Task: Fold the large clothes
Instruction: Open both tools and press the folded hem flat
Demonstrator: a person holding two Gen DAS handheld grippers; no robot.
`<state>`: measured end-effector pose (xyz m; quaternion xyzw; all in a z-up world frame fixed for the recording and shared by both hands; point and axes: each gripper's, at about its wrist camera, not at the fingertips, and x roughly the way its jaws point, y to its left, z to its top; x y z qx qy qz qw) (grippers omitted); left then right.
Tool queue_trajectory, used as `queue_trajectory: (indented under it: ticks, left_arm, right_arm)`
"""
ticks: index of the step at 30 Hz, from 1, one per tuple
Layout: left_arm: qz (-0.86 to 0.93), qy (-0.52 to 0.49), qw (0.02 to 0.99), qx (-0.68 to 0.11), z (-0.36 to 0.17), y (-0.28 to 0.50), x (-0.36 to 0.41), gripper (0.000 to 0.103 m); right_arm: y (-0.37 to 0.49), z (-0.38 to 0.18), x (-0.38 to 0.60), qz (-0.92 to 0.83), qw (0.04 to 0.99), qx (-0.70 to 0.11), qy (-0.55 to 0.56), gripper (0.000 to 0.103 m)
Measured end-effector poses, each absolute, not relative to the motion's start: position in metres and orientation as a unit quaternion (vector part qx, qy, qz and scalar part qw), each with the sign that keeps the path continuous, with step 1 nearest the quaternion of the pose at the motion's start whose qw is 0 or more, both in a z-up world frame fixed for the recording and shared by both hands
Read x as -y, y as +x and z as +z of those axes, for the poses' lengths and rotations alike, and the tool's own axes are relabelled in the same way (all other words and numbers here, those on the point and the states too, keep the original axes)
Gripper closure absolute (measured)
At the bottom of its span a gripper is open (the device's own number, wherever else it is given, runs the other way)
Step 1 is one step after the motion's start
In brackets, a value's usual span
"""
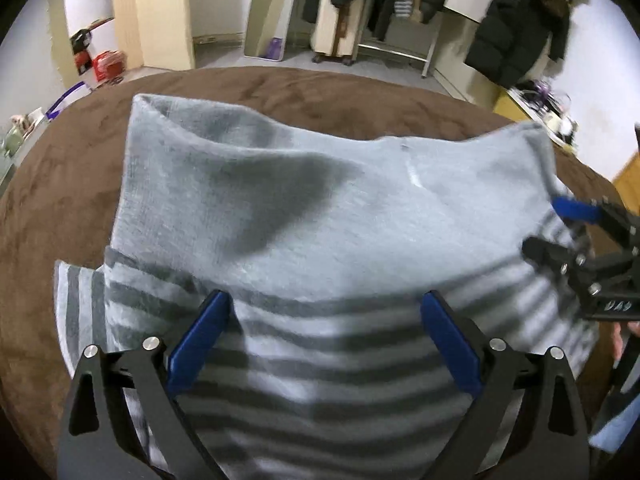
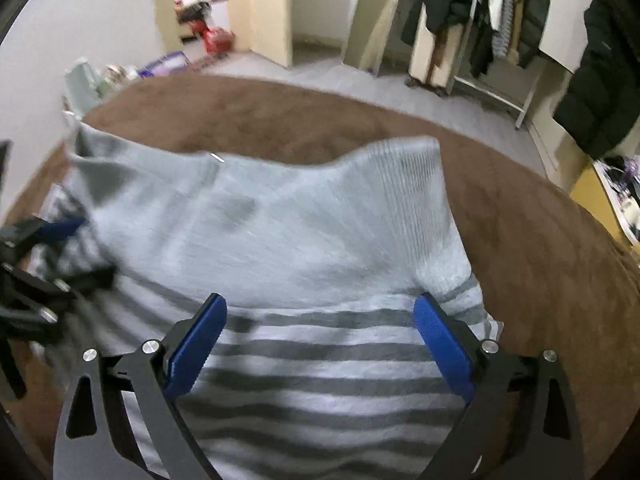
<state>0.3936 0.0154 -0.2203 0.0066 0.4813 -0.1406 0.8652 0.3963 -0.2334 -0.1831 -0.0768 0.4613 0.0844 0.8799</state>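
We held our left gripper (image 1: 324, 304) with its blue pads (image 1: 198, 344) spread wide, grasping nothing, low over the striped part of the sweater (image 1: 304, 208). Our right gripper (image 2: 320, 308) was likewise released, its pads (image 2: 440, 344) wide apart above the same stripes. The sweater lay between and ahead of both sets of fingers, spread on the brown blanket (image 1: 60, 200), its plain grey upper half folded forward over the striped half. A striped sleeve (image 1: 78, 300) stuck out just left of the left fingers. Beyond the blanket stood a clothes rack (image 2: 500, 40) with dark coats, and a black jacket (image 1: 520, 32) hung at the far right.
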Motion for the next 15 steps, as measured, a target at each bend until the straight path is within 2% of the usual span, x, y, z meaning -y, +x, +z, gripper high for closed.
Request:
queue_trajectory:
  ticks: [9, 15]
  left_arm:
    - [-0.120, -0.019, 0.869, -0.480, -0.238, 0.429, -0.026, 0.006]
    - [-0.107, -0.009, 0.883, -0.457, -0.249, 0.427, -0.024, 0.005]
  right_arm:
    - [0.435, -0.217, 0.271, 0.084, 0.870, -0.484, 0.042, 0.009]
    - [0.447, -0.225, 0.278, 0.085, 0.869, -0.483, 0.063, 0.006]
